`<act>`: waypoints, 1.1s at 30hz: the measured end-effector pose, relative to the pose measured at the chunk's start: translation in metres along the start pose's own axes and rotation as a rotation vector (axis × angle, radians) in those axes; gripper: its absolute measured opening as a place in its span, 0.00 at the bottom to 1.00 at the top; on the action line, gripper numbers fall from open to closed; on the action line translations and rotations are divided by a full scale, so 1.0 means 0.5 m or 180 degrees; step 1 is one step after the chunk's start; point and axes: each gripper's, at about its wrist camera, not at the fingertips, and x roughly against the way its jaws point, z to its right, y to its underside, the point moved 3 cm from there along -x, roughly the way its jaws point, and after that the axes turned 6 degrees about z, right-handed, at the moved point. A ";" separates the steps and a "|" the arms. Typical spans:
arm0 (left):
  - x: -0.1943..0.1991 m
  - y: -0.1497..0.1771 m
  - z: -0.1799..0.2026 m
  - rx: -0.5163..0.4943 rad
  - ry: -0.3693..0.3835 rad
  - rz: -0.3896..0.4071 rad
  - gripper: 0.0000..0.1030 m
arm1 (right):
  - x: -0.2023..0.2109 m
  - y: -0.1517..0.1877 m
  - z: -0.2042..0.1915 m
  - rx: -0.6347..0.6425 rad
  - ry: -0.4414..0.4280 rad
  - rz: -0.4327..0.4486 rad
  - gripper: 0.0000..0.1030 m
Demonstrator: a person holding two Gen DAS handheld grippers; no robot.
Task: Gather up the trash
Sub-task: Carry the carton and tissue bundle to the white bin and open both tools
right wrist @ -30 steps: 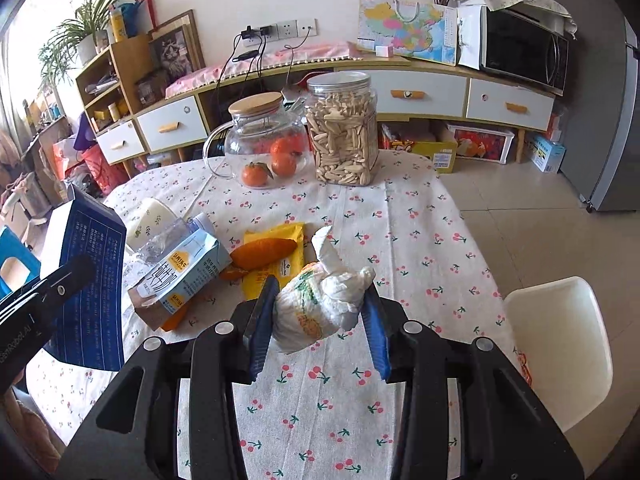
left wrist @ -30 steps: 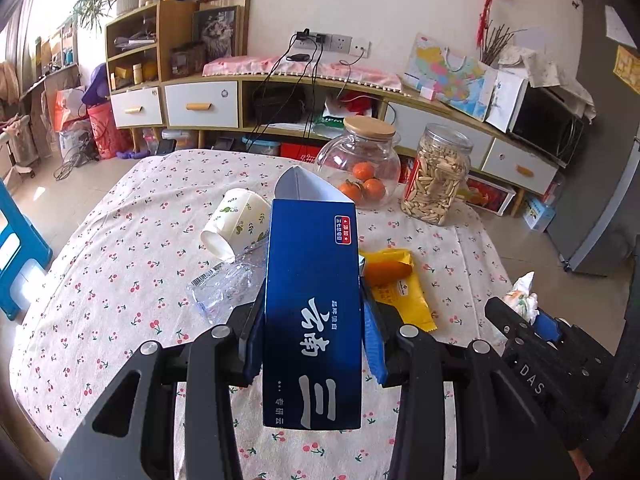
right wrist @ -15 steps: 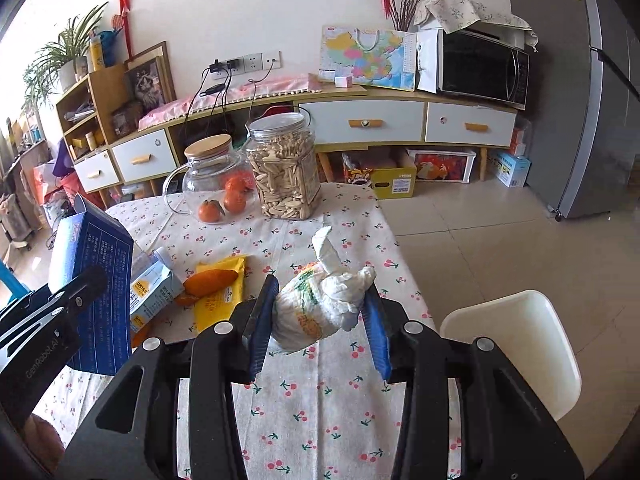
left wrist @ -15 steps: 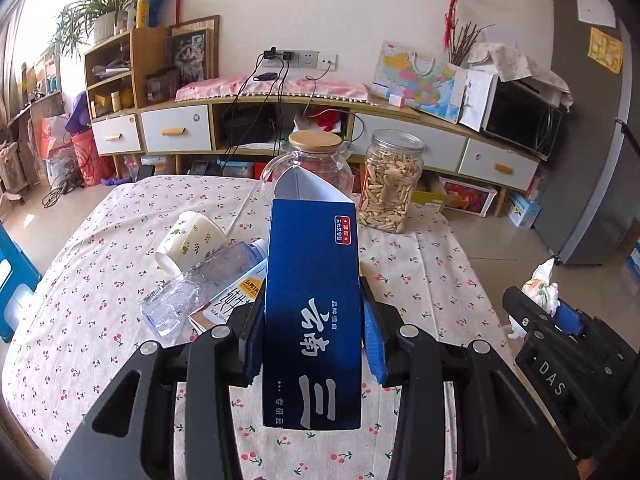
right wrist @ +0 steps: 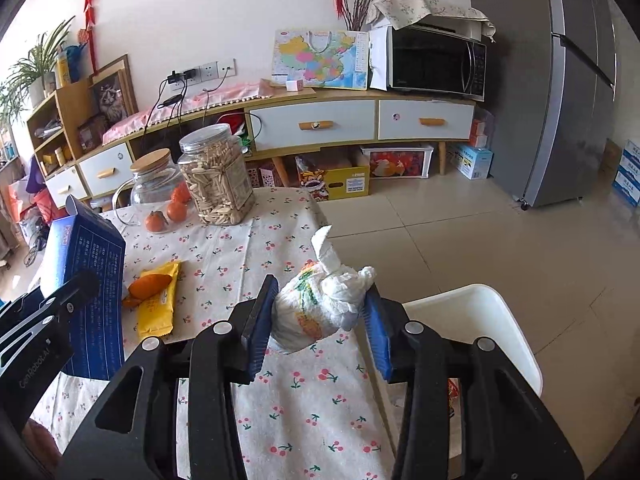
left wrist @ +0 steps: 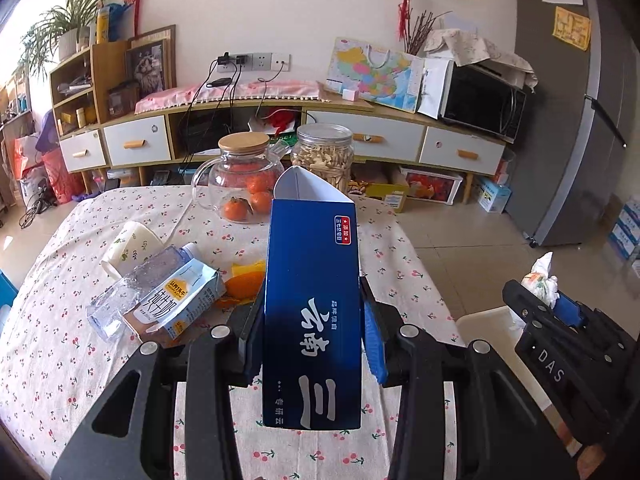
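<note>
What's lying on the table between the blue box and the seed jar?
In the right wrist view, a yellow snack packet lies between the blue box and seed jar; otherwise bare tablecloth.

On the table (left wrist: 60,280) lay 1 paper cup (left wrist: 130,246), 1 crushed plastic bottle (left wrist: 132,292), 1 milk carton (left wrist: 176,306) and 1 yellow snack packet (right wrist: 158,300). There were 2 jars: 1 glass jug (left wrist: 240,176) holding 3 oranges (left wrist: 236,210), 1 seed jar (left wrist: 322,158). 2 grippers carried 1 blue box (left wrist: 312,312) and 1 crumpled wrapper (right wrist: 320,306).

Cherry-print table (left wrist: 60,280), perhaps crushed bottle (left wrist: 132,292)
</note>
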 end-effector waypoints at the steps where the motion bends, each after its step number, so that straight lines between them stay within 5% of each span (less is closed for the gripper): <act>1: -0.001 0.001 0.008 -0.0012 0.0015 -0.0003 0.39 | -0.001 0.001 0.011 -0.0005 0.0040 -0.0004 0.38; 12: -0.013 -0.001 0.112 -0.0123 0.0235 -0.0014 0.39 | -0.029 0.029 0.159 -0.0139 0.0558 -0.0230 0.42; 16: -0.019 -0.001 0.158 -0.0134 0.0382 -0.0040 0.39 | -0.017 0.031 0.209 -0.0294 0.0789 -0.0178 0.76; 20: -0.026 0.005 0.212 -0.0171 0.0545 -0.0086 0.39 | 0.001 0.029 0.261 -0.0395 0.1014 -0.0092 0.86; 33: -0.073 0.048 0.376 -0.0328 0.0967 -0.0354 0.40 | 0.031 0.049 0.412 -0.0493 0.1499 -0.0020 0.93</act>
